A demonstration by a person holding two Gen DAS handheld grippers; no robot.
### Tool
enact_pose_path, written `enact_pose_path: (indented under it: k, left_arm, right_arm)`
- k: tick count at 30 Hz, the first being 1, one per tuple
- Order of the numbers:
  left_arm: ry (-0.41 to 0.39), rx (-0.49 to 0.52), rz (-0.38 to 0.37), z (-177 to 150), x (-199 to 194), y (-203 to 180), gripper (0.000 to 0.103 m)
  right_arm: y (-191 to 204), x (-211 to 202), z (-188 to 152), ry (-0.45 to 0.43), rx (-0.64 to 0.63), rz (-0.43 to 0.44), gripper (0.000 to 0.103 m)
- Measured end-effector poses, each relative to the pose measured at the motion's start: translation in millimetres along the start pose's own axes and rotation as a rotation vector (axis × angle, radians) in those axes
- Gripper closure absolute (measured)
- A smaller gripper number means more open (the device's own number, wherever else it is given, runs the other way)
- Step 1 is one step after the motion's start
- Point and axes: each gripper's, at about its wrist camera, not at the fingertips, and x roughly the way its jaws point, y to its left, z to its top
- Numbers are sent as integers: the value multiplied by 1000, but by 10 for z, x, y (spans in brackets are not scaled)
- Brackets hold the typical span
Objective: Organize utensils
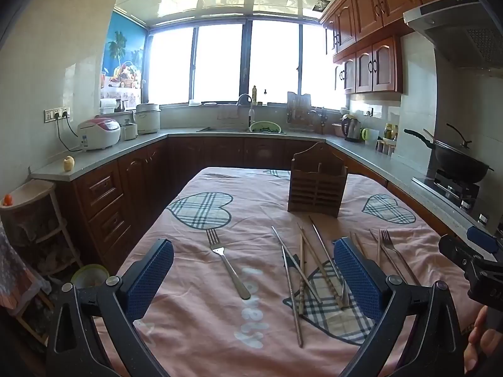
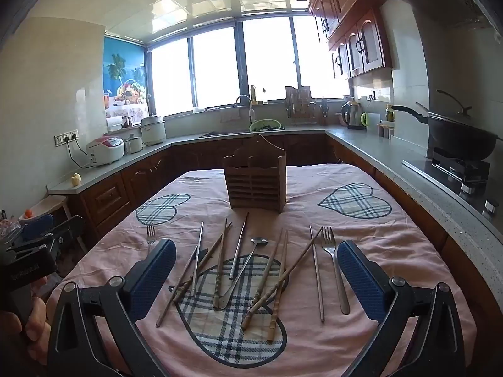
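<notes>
Left claw (image 1: 253,270) wide open, right claw (image 2: 256,270) wide open, both empty, chopsticks (image 2: 220,267) apparently loose on tablecloth (image 2: 393,238)

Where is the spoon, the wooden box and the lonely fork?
spoon (image 2: 259,241): right wrist view, on its bowl.
wooden box (image 2: 255,185): right wrist view, slatted front.
lonely fork (image 1: 227,262): left wrist view, on its handle.

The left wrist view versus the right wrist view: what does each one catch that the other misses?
Only the left wrist view shows the lone fork whole, from prongs to handle end. Only the right wrist view shows the spoon among the chopsticks. Both share the wooden utensil holder, the pink tablecloth, the second fork, and an open, empty claw: left claw, right claw.
</notes>
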Motion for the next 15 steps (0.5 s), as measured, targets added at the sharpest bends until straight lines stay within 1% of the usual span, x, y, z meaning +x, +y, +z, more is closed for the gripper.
enact_pose_path:
  k: [2, 3, 7, 8, 14, 15]
  left_arm:
    - [-1, 2, 10, -8, -20, -23, 1]
    - [26, 3, 2, 0, 29, -13, 1]
    - [24, 19, 1, -11, 37, -91, 1]
    - [19, 7, -5, 20, -22, -50, 1]
    - [21, 6, -1, 54, -38, -85, 1]
    - [22, 2, -4, 18, -10, -18, 1]
  right_arm:
    - [-2, 0, -6, -4, -2, -3, 0]
    - [-7, 0, -10, -4, -2, -6, 0]
    - [-1, -31, 5, -6, 0, -13, 0]
    - [-7, -38, 19, -5, -1, -12, 0]
    - [-3, -63, 21, -10, -3, -17, 0]
    - [0, -74, 25, -13, -5, -18, 0]
